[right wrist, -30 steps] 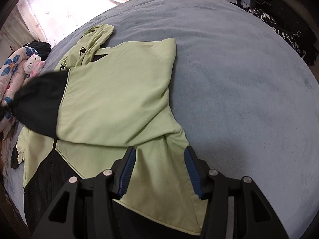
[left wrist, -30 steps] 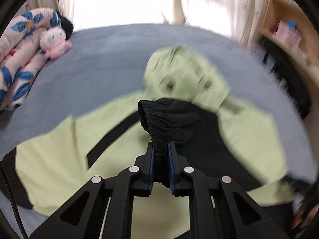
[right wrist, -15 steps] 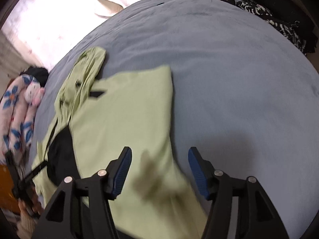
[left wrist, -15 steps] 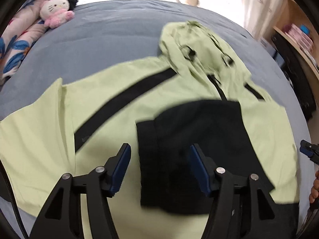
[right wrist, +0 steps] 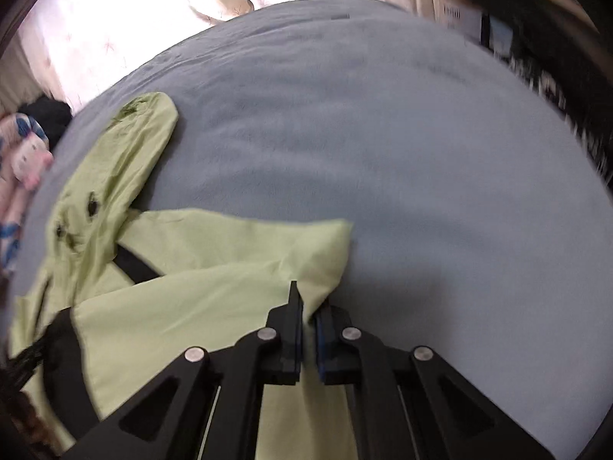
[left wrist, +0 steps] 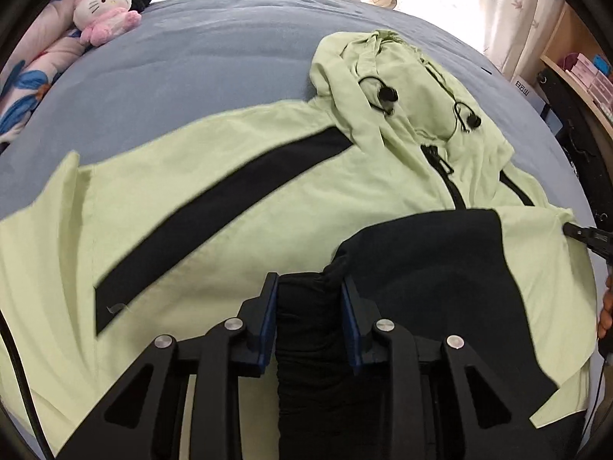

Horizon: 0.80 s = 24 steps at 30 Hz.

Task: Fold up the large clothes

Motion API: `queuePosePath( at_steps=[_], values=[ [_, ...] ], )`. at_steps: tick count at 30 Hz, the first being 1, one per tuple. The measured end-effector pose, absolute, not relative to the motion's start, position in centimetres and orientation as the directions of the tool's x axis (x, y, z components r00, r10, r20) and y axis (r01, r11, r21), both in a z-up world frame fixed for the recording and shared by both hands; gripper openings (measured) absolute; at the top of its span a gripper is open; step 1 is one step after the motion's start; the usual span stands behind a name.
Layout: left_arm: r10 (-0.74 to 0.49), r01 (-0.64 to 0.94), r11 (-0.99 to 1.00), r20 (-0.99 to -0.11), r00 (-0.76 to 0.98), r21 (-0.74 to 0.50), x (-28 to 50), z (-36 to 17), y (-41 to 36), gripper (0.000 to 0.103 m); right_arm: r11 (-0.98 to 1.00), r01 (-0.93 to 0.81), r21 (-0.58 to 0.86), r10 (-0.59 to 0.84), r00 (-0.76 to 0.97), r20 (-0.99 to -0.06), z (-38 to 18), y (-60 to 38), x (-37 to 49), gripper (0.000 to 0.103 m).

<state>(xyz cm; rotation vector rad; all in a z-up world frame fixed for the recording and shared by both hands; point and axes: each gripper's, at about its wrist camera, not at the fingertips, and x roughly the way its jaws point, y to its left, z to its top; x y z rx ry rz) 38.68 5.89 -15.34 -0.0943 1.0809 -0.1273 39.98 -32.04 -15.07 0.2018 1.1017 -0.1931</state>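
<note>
**Roughly early on: one sleeve folded in, the rest of the jacket still spread**

The light green jacket lies front-up on the grey-blue bed, its hood pointing toward the curtain side. Landmark is the hood.

Done, judging by the layout:
- One black-cuffed sleeve lies across the chest, below the hood and over the zipper line.
- The body looks fairly flat, with the black stripe running diagonally away from the hood.

Fingers:
- The left gripper is closing, with the bunched black cuff between its fingers; the blue pads look to be touching the cloth on both sides.
- The right gripper is clenched on a pinch of green fabric at the jacket's outer edge, on the far side from the plush toy. That frame is blurred, so which part of the jacket it is I cannot tell; a shoulder or side panel is my guess.

Left to do, as a judgement:
- Settle the cuff flat.
- Bring the pinched side panel in toward the zipper.
- The side by the plush toy is still spread wide and unfolded.
- Tuck the hood down, then fold bottom to top.

The far end of the jacket from the hood is hidden under the grippers.
</note>
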Motion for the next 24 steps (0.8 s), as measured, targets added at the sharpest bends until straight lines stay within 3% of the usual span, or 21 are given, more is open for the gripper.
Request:
queuePosePath(
  at_steps=[2, 5, 8, 10, 12, 13, 17, 20, 21, 23, 24],
  values=[
    [-0.130, 0.052, 0.991, -0.872, 0.472, -0.120, 38.2, -15.2, 5.6, 0.029, 0.961, 0.270, 0.061, -0.053, 0.396, -0.917, -15.7, -32.3, 40.4, 0.010],
    [-0.136, 0.045, 0.991, -0.889, 0.438, -0.129, 38.1, -14.4, 5.8, 0.031, 0.936, 0.312, 0.161, 0.017, 0.419, -0.908, -13.6, -33.7, 38.6, 0.022],
    [-0.147, 0.040, 0.989, -0.882, 0.447, -0.145, 36.7, -12.6, 7.1, 0.031, 0.910, 0.324, 0.258, 0.075, 0.484, -0.872, -10.4, -35.1, 33.9, 0.042],
    [-0.156, 0.046, 0.987, -0.872, 0.464, -0.152, 35.6, -11.4, 7.4, 0.036, 0.912, 0.324, 0.250, 0.054, 0.511, -0.858, -9.1, -35.0, 29.5, 0.059],
    [-0.177, 0.056, 0.984, -0.865, 0.469, -0.171, 33.9, -10.7, 7.7, 0.046, 0.919, 0.309, 0.246, 0.057, 0.512, -0.857, -9.2, -34.7, 26.4, 0.062],
    [-0.183, 0.055, 0.982, -0.865, 0.467, -0.178, 32.9, -10.7, 7.7, 0.051, 0.921, 0.302, 0.248, 0.066, 0.506, -0.860, -9.7, -34.5, 24.9, 0.062],
    [-0.198, 0.041, 0.979, -0.879, 0.433, -0.200, 30.9, -12.1, 7.5, 0.052, 0.927, 0.306, 0.217, 0.046, 0.482, -0.875, -12.2, -33.9, 21.3, 0.062],
    [-0.214, 0.006, 0.972, -0.885, 0.414, -0.233, 30.8, -13.7, 6.8, 0.052, 0.921, 0.280, 0.270, 0.110, 0.479, -0.871, -14.0, -33.6, 21.3, 0.061],
    [-0.205, 0.001, 0.974, -0.884, 0.421, -0.226, 30.7, -13.9, 6.5, 0.052, 0.927, 0.271, 0.259, 0.102, 0.484, -0.869, -14.3, -33.2, 21.6, 0.057],
    [-0.170, -0.013, 0.981, -0.883, 0.438, -0.195, 30.6, -14.2, 5.8, 0.041, 0.939, 0.247, 0.240, 0.098, 0.477, -0.873, -15.0, -32.6, 22.4, 0.032],
    [-0.150, -0.025, 0.984, -0.886, 0.438, -0.178, 30.7, -14.3, 5.6, 0.031, 0.936, 0.246, 0.251, 0.114, 0.463, -0.879, -15.6, -32.5, 22.6, 0.017]
  ],
)
